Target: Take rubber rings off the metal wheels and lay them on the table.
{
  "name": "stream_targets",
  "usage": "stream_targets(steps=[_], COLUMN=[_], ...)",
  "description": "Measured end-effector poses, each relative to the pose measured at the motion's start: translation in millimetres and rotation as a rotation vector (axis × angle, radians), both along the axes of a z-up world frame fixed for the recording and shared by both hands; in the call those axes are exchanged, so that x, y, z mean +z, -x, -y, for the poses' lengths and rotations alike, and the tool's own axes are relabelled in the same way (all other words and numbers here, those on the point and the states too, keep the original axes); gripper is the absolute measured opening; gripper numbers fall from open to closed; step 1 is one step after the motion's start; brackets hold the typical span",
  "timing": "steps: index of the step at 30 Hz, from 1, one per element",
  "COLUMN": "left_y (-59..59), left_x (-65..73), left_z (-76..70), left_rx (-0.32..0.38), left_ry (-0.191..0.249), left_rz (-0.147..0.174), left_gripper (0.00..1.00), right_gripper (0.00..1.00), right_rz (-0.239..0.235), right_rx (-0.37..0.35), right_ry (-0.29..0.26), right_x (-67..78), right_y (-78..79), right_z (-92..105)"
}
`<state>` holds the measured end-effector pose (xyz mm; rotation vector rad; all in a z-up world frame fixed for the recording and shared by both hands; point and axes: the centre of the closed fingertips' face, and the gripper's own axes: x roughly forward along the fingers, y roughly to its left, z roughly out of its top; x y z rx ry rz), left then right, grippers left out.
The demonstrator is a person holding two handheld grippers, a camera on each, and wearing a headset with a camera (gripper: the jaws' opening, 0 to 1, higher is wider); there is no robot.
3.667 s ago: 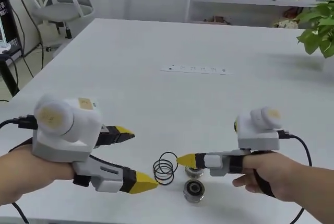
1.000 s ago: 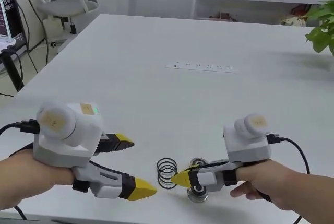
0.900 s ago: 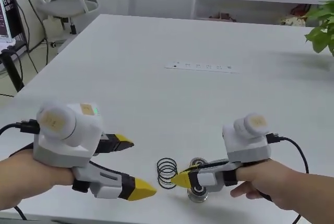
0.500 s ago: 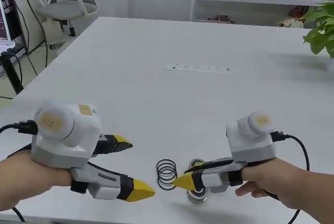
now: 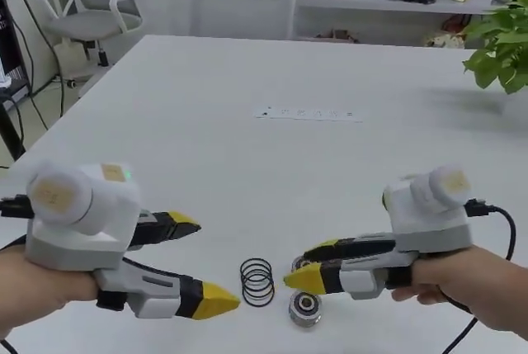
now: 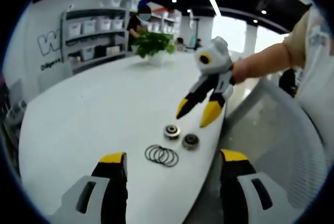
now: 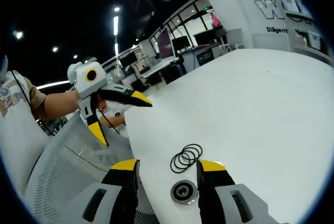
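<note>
A small pile of black rubber rings [image 5: 257,281] lies near the table's front edge, also in the left gripper view [image 6: 162,155] and the right gripper view [image 7: 187,157]. Just right of it are two metal wheels: one in the open [image 5: 305,308] [image 7: 183,191], the other [image 5: 297,263] partly behind my right gripper [image 5: 312,265]. The left gripper view has both wheels [image 6: 171,131] [image 6: 190,141]. The right gripper [image 7: 168,165] [image 6: 198,112] is open and empty, hovering just above the wheels. My left gripper [image 5: 198,261] [image 6: 171,156] [image 7: 124,119] is wide open and empty, left of the rings.
A built-in socket strip [image 5: 305,112] sits mid-table. A leafy plant [image 5: 502,40] stands at the far right, an office chair [image 5: 91,11] beyond the table's far left corner. The table's front edge [image 5: 247,346] is close to the wheels.
My right gripper has drawn back to the right and lifted off the wheels, its jaws now apart. The nearer wheel is uncovered. The left gripper has barely moved.
</note>
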<state>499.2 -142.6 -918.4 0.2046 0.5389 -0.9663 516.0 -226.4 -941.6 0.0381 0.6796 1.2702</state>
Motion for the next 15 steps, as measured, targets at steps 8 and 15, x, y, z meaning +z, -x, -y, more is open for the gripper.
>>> stream_targets(steps=[8, 15], left_y=[4.3, 6.7], left_x=[9.2, 17.3], left_z=[-1.8, -4.5], left_rx=[0.0, 0.017], left_ry=[-0.008, 0.009], left_rz=[0.03, 0.046], left_gripper=[0.75, 0.76], right_gripper=[0.48, 0.56], right_rz=[0.067, 0.112], right_rx=[-0.028, -0.055], right_ry=[-0.008, -0.016], right_x=[17.3, 25.9], right_y=[-0.8, 9.9], right_z=[20.5, 33.4])
